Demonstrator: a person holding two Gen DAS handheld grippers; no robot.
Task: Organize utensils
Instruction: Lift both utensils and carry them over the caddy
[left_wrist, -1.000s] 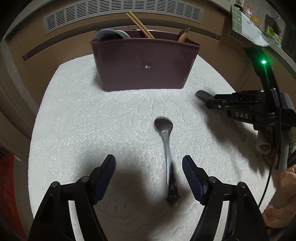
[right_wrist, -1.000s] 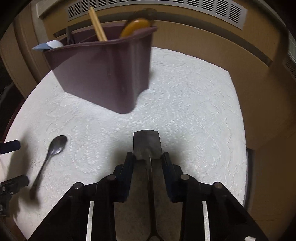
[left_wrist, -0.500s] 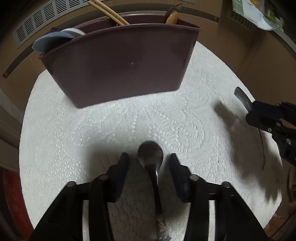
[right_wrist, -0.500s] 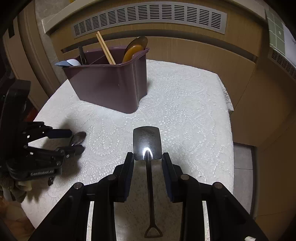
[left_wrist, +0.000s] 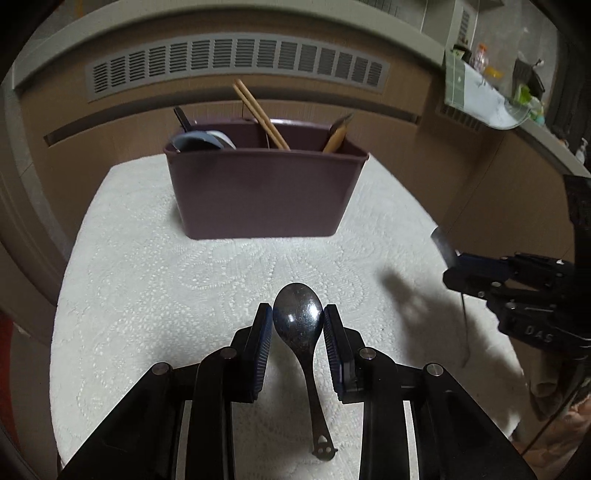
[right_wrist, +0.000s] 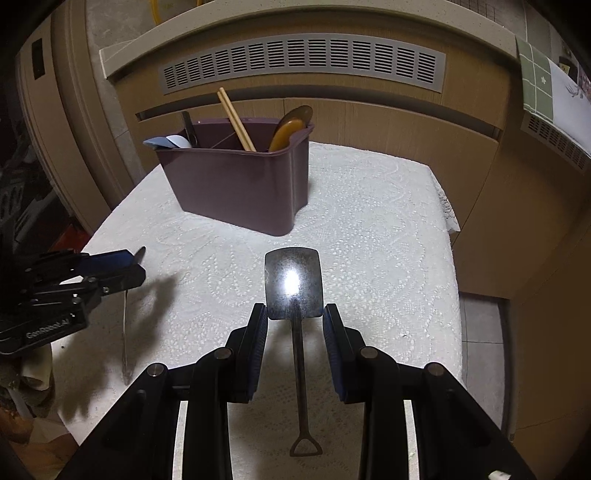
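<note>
- The left gripper (left_wrist: 298, 319) has its blue ribbed pads against either side of the bowl of a dark round-bowled metal spoon (left_wrist: 300, 332); its jaws are closing, and the spoon's thin handle trails back between the black fingers with its cut-out tail over the cloth.
- The right gripper (right_wrist: 294, 317) is narrowed on a dark metal spoon shaped like a little flat-bladed shovel (right_wrist: 294, 286), its pads pinching the lower edge of the square blade, the loop-ended handle hanging back below it.
- Both utensils look lifted off the white lace-patterned tablecloth (left_wrist: 147, 295), judging by the shadows thrown under them, though how high is hard to say.
- The maroon plastic utensil caddy (right_wrist: 236, 184) stands upright at the far side of the table, well apart from both grippers. It already holds a pair of wooden chopsticks (right_wrist: 236, 118), a brown wooden spoon (right_wrist: 290, 127) at its right end, and pale blue and white pieces at its left end.
- I'd say the picking-up step is finishing and the carry to the caddy is next.
- That move calls for bringing each spoon over the rim and tipping it handle-down into a compartment; which section is meant for which, I can't tell.
- The grip on the rounded bowl looks liable to slip, so a firm hold first seems wise.
</note>
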